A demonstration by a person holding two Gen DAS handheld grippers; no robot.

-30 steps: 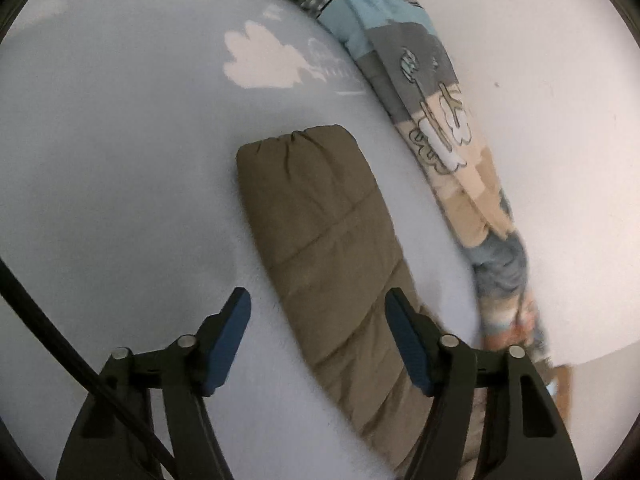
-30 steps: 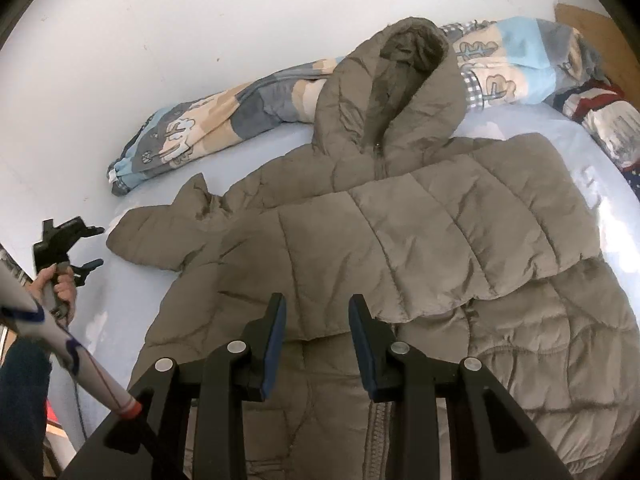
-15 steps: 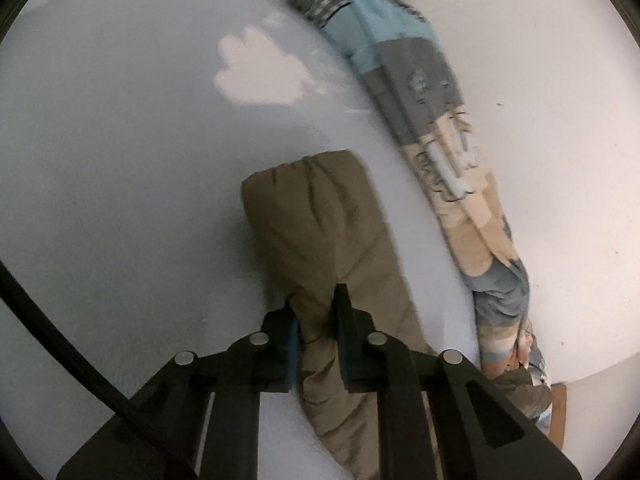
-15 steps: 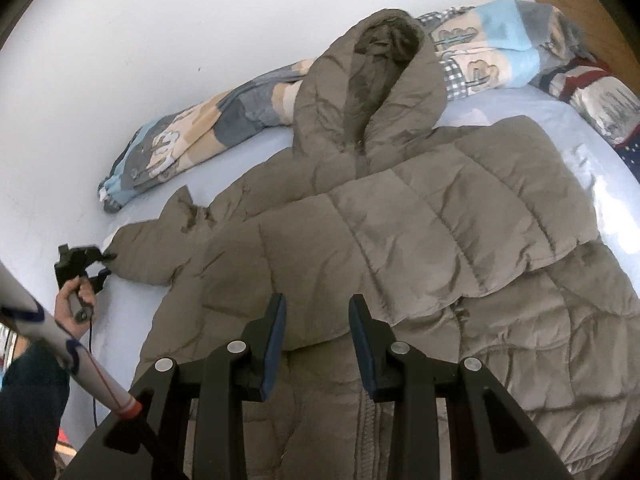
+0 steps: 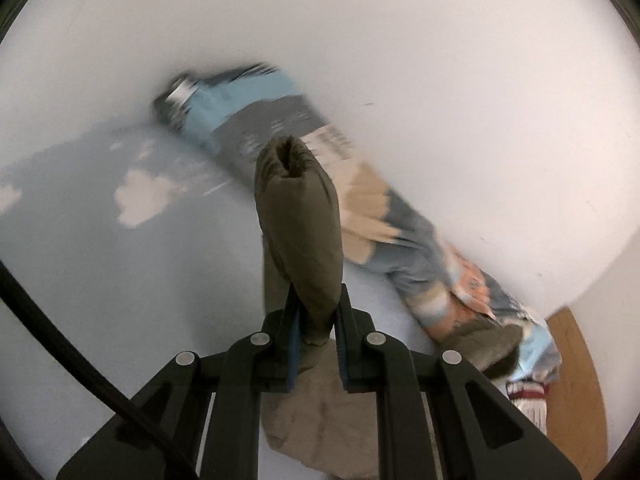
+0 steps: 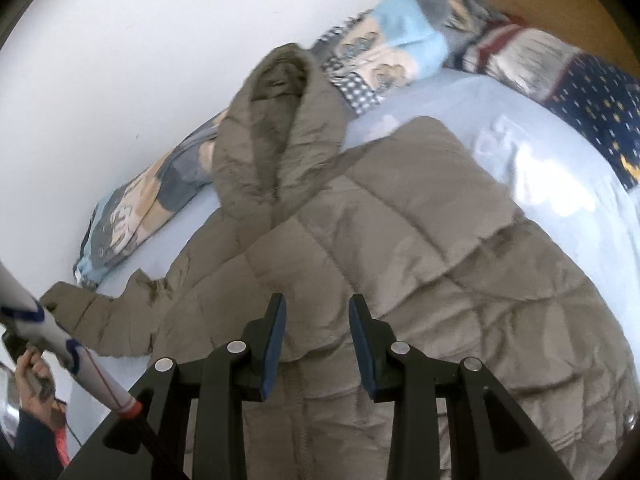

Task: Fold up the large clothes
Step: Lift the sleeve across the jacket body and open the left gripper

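An olive-brown puffer jacket (image 6: 420, 264) lies spread front-up on a pale blue bed sheet (image 6: 532, 152), its hood (image 6: 280, 120) resting against the wall. My left gripper (image 5: 316, 320) is shut on one sleeve (image 5: 300, 232) and holds it up off the bed, the cuff (image 5: 290, 152) pointing away from me. In the right wrist view that same sleeve (image 6: 104, 320) stretches to the lower left, where a hand (image 6: 36, 372) grips the left tool. My right gripper (image 6: 318, 312) hovers over the jacket's chest, open, with nothing between its blue pads.
A rolled patterned blanket (image 5: 392, 232) lies along the white wall behind the jacket. A dark blue and red knit cloth (image 6: 580, 92) sits at the bed's far right, by a wooden board (image 5: 576, 376). A white striped band (image 6: 80, 364) crosses the lower left corner.
My left gripper closed on the flat sleeve and lifted it well off the sheet. My right gripper stayed open and slid sideways over the jacket while rolling, so its view now tilts.
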